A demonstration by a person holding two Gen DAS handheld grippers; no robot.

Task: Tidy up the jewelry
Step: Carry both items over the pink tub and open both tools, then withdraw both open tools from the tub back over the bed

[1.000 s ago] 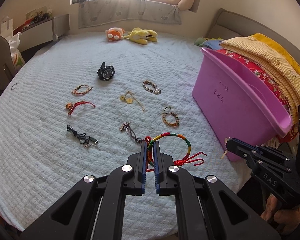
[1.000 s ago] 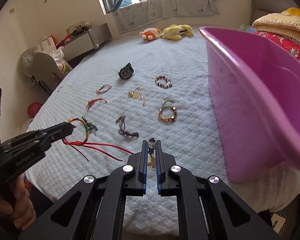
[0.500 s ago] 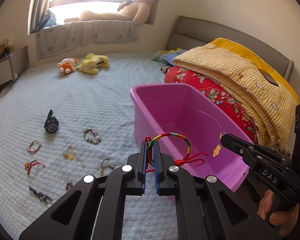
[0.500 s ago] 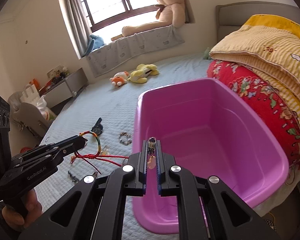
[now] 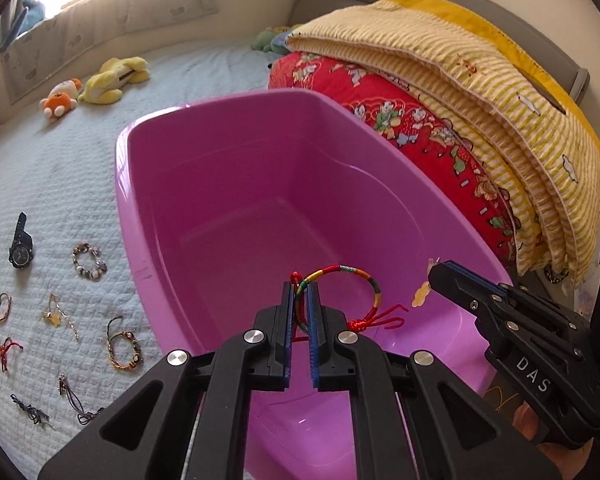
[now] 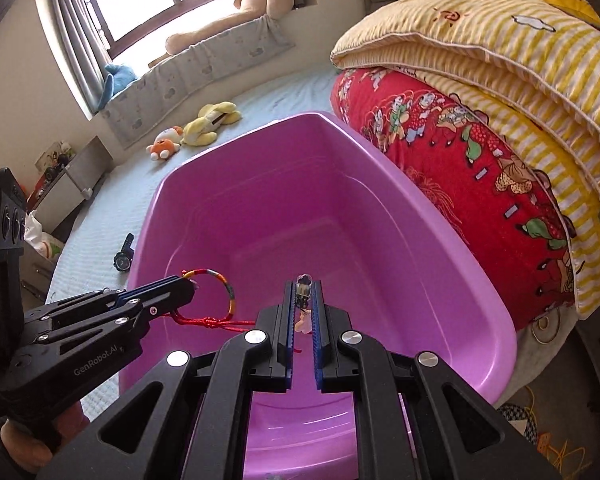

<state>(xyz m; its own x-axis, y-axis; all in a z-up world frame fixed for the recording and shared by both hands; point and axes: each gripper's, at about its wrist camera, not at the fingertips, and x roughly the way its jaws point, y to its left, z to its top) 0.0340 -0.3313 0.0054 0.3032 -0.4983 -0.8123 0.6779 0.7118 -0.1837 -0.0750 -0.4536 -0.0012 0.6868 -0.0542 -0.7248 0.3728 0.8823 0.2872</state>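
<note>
My left gripper (image 5: 300,294) is shut on a rainbow woven bracelet (image 5: 358,276) with red cords and holds it above the inside of the pink tub (image 5: 228,184). It also shows in the right wrist view (image 6: 188,280), with the bracelet (image 6: 224,292). My right gripper (image 6: 303,292) is shut on a small charm pendant (image 6: 302,312) above the same tub (image 6: 400,224); it shows at the right of the left wrist view (image 5: 434,270), with the pendant (image 5: 420,294) dangling. The tub looks empty.
On the pale blue bedspread (image 5: 52,184) left of the tub lie a black watch (image 5: 20,254), a beaded bracelet (image 5: 89,262) and several other bracelets and cords. Folded red and yellow quilts (image 5: 460,92) press against the tub's right side. Plush toys (image 5: 100,84) lie further back.
Both grippers have moved right and up from over the bedspread to above the tub's inside, each still holding its piece.
</note>
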